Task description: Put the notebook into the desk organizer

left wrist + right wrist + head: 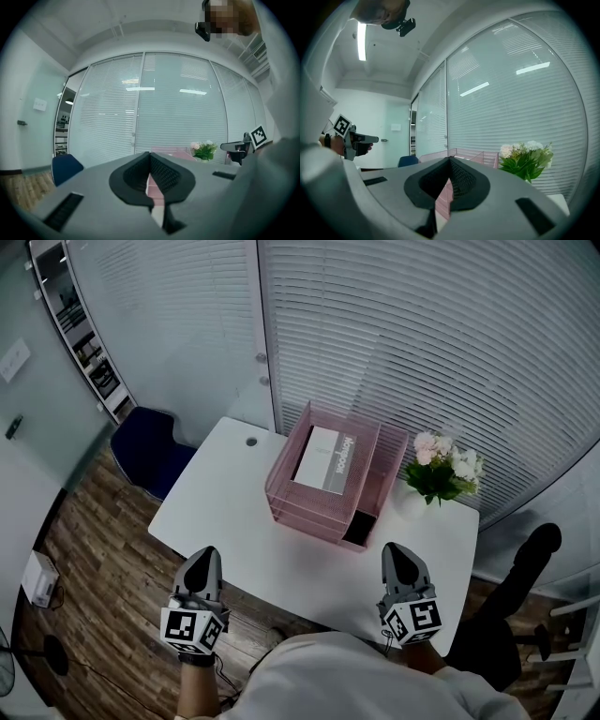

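A white and grey notebook [325,460] lies flat in the top tray of the pink wire desk organizer [279,495], which stands at the back of the white desk [225,498]. My left gripper [204,557] hovers at the desk's near left edge, shut and holding nothing. The right gripper [398,555] hangs level with it at the near right, also shut and holding nothing. Both point toward the organizer, well short of it. Past the shut left gripper [150,153] I see the organizer [174,151]. Beyond the shut right gripper [450,159] its pink wall [477,157] shows.
A bunch of pink and white flowers [442,468] in a white pot stands right of the organizer. A black item [357,528] lies in the organizer's lower tray. A blue chair [150,448] sits left of the desk, a black chair [520,577] on the right. Blinds cover the glass wall behind.
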Demonstrator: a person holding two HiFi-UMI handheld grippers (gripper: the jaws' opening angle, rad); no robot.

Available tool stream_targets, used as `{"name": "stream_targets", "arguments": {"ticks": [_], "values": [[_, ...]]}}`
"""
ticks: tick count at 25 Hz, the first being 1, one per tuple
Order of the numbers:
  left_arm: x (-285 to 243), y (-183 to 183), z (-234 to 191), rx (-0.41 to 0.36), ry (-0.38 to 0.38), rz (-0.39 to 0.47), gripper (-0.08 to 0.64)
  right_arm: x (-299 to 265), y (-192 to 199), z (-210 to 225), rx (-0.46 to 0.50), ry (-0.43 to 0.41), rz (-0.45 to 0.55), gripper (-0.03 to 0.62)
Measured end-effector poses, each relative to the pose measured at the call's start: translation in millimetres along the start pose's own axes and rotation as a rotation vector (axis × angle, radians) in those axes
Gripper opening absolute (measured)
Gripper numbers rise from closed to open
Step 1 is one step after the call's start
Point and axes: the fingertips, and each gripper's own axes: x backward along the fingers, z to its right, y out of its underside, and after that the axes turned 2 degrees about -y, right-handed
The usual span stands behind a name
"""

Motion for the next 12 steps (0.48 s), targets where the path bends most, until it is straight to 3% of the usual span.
{"name": "stream_targets", "arguments": {"ticks": [12], "values": [[-10.8, 7.9, 1.6, 0.006, 0.014, -0.029, 0.009, -3.5, 3.5, 3.4, -0.017, 0.01, 0.006, 0.012]]}}
